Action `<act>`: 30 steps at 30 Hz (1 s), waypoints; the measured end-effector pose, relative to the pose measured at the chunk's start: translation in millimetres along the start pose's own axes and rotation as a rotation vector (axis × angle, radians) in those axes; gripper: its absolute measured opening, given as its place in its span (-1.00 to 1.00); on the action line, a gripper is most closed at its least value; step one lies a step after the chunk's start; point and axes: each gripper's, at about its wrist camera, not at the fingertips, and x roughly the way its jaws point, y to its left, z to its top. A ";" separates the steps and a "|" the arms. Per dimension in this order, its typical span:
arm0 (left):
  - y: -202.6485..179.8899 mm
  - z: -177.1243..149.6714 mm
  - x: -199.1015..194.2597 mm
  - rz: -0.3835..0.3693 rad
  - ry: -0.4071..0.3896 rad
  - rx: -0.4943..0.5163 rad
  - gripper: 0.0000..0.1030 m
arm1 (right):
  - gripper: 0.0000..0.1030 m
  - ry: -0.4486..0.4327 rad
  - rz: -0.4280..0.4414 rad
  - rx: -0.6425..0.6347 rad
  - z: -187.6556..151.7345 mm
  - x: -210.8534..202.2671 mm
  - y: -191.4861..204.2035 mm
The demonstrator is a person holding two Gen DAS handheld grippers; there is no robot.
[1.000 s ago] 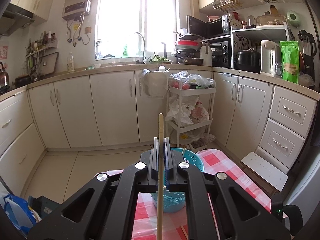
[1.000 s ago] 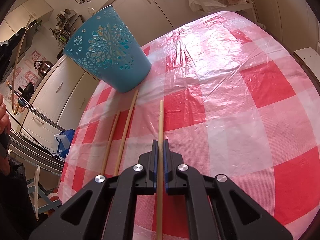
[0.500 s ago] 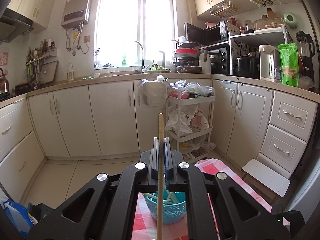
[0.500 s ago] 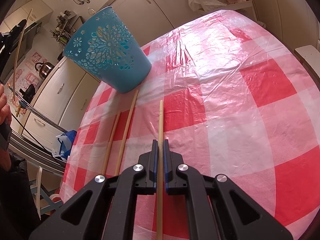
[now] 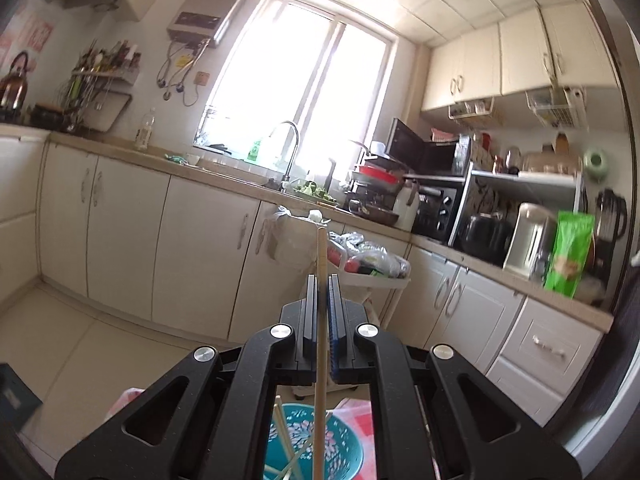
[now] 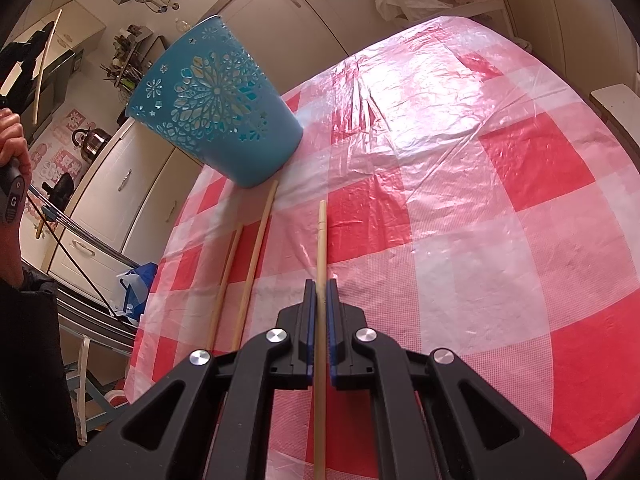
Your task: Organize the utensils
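My left gripper (image 5: 320, 280) is shut on a wooden chopstick (image 5: 319, 320) and holds it upright, high above the teal cut-out basket (image 5: 312, 440), which holds several chopsticks. My right gripper (image 6: 320, 286) is shut on another wooden chopstick (image 6: 321, 248) low over the red-and-white checked tablecloth (image 6: 460, 200). The teal basket (image 6: 212, 100) stands at the table's far left in the right wrist view. Two loose chopsticks (image 6: 256, 256) lie on the cloth left of my right gripper. The left gripper with its chopstick (image 6: 44, 64) shows at the far left.
Kitchen cabinets (image 5: 200, 240), a sink counter (image 5: 240, 176) and a white cart with bags (image 5: 368, 264) lie beyond the table. Appliances (image 5: 480, 220) line the right counter. A folding rack (image 6: 80, 280) stands off the table's left edge.
My left gripper has risen and tilted up with its chopstick, so the basket now sits directly below it. My right gripper has stayed still on its chopstick.
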 end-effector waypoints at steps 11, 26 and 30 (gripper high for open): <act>18.6 -11.3 50.8 0.005 -0.009 -0.126 -0.92 | -0.89 0.001 0.012 0.009 -0.1 0.3 -1.2; 24.9 -68.8 110.1 0.114 0.126 -0.098 -0.92 | -0.88 0.002 0.027 0.023 -0.4 0.0 -3.8; 26.3 -75.5 110.7 0.146 0.129 -0.076 -0.91 | -0.88 0.003 0.028 0.024 -0.2 0.0 -3.8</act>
